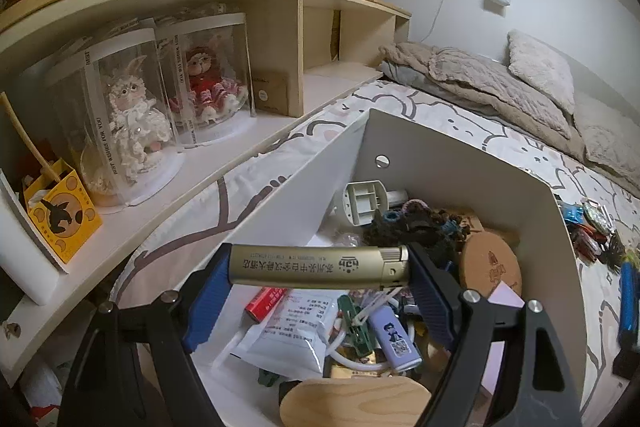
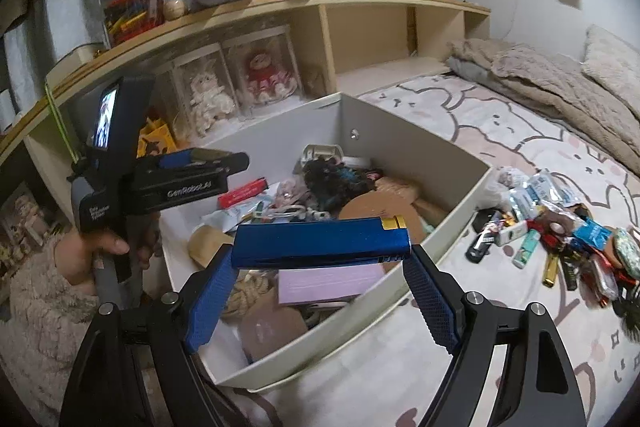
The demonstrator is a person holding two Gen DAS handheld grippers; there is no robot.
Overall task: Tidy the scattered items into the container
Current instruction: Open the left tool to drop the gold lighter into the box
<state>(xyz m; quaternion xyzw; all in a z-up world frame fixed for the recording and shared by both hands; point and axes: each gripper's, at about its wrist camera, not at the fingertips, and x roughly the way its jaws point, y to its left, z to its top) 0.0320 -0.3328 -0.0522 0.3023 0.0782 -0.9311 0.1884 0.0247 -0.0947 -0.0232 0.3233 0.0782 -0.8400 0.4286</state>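
My left gripper [image 1: 319,269] pinches a gold lighter [image 1: 318,265] lengthwise, one blue finger [image 1: 208,291] on each end, lighter lying crosswise, hanging over the inside of the white container [image 1: 448,155]. Below it in the box: a lilac lighter [image 1: 394,339], a white packet [image 1: 296,331], a red tube [image 1: 266,301], a cork coaster [image 1: 490,267], a dark tangle of hair ties.

My right gripper [image 2: 322,247] pinches a blue lighter [image 2: 322,242] the same way, end to end between its fingers [image 2: 210,301], gold cap toward the right finger, held above the container's [image 2: 404,131] near right side, over a purple pad [image 2: 330,281].

More scattered items [image 2: 560,231], lighters and wrappers, sit in a pile on the bed [image 2: 500,131] just right of the box. My left hand [image 2: 102,247] with its gripper shows at left in the right wrist view.
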